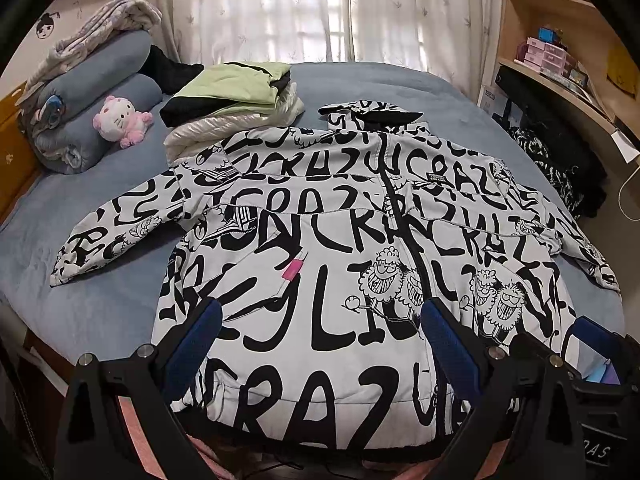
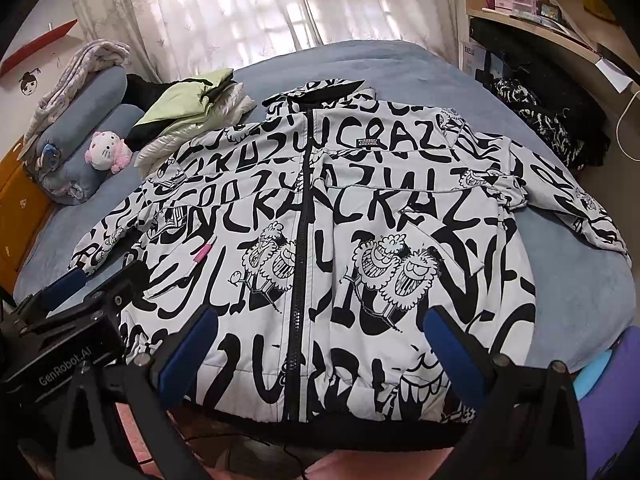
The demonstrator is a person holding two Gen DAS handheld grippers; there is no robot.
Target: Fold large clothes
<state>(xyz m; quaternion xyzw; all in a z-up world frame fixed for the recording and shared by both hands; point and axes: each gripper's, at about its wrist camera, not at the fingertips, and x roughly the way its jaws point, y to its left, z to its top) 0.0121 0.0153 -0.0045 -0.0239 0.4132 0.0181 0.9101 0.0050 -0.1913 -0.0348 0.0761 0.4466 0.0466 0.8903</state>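
Printed jacket [image 1: 320, 240] flat on bed [image 1: 100, 300], both hand-held grippers [image 1: 320, 344] [image 2: 320, 344] agape above hem

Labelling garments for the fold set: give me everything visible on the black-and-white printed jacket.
The jacket is pale grey-white, covered in black graffiti lettering and cartoon figures, looks padded. It lies front up, spread flat on the blue bed, black zipper closed, sleeves out to both sides, hood at the far end. A small pink tag sits on one front panel. Its far shoulder overlaps the folded clothes pile. Neither tongs grips it.

Jacket [image 1: 320, 240] hem behind gripper fingers [image 1: 196, 344]; chest label [image 2: 368, 143] lettering too small.
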